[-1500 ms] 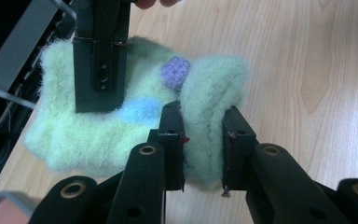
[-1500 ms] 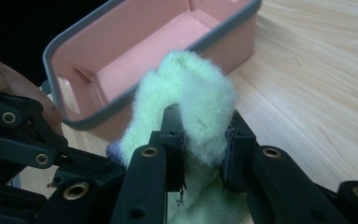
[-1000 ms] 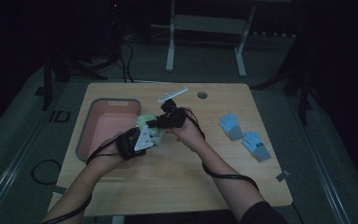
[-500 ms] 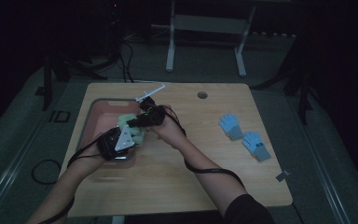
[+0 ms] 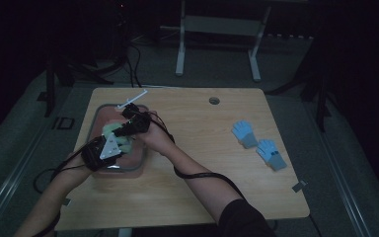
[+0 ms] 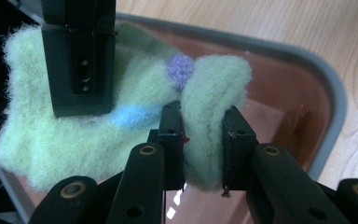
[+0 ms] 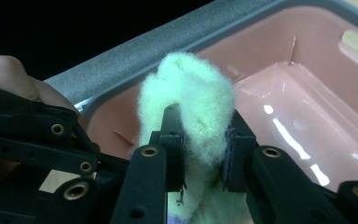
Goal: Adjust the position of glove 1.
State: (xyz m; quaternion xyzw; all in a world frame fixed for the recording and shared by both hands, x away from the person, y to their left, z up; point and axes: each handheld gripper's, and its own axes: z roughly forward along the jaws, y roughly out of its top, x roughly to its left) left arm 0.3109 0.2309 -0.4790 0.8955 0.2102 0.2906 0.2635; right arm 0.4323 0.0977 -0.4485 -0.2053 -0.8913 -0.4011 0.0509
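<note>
No brand, label or writing can be read anywhere; the high view is dim and its small details blur. Both claws work over a shallow pink plastic tray with a grey rim (image 5: 140, 163) at the left of the pale wooden bench (image 5: 197, 197). The left claw (image 6: 204, 140) is clenched on a fold of a fuzzy pale-green fabric piece with a purple and a blue dot (image 6: 135, 88), held above the tray's glossy floor. The right claw (image 7: 204, 140) grips another bunched part of the same fabric, whose lower end is cut off by the frame. A pair of small light-blue gloves (image 5: 256, 143) lies well apart on the bench's right side.
</note>
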